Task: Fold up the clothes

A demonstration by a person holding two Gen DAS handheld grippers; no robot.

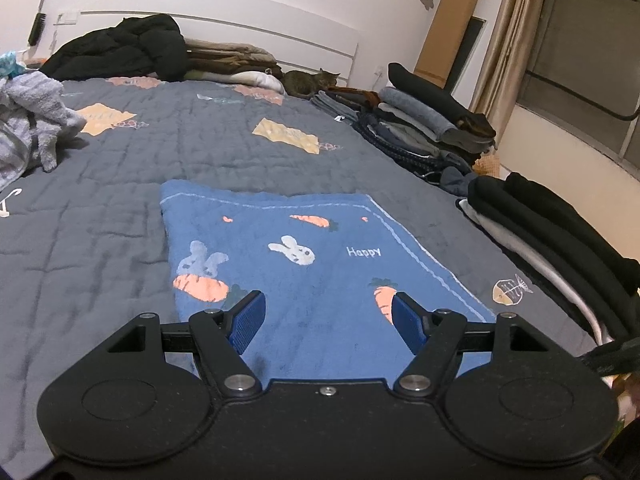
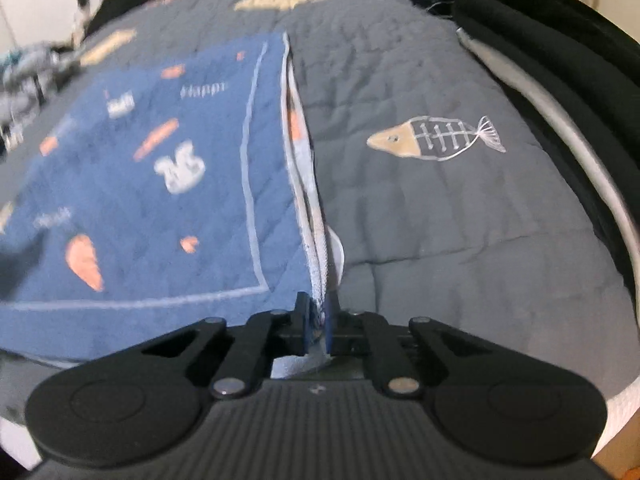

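One task item: a blue towel (image 1: 320, 264) with rabbits, carrots and the word "Happy", which lay flat on the grey quilt (image 1: 120, 200) of the bed, at the near part of it.
Towel edge: in the right wrist view the right border of the towel (image 2: 160, 184) was lifted from the quilt (image 2: 440, 220), and its layers stood on edge, running into the right gripper.
Right gripper: the right gripper (image 2: 318, 326) had its blue pads pressed together on the near right corner of the towel; the cloth showed between them.
Left gripper: the left gripper (image 1: 328, 322) was spread wide above the near end of the towel, with nothing between its pads; I could not tell if it touched the cloth.
Right of the towel: a fish-skeleton print (image 2: 438, 138) on the quilt, and past it a pile of dark folded clothes (image 1: 552, 224) at the edge of the bed.
Far right of the towel: a second stack of folded clothes (image 1: 420, 128).
Left of the towel: a crumpled pale grey fleece garment (image 1: 36, 116), well apart.
Beyond the towel: a black jacket (image 1: 128, 48) at the white headboard (image 1: 280, 36), and a tabby cat (image 1: 310, 82) beside the pillows.
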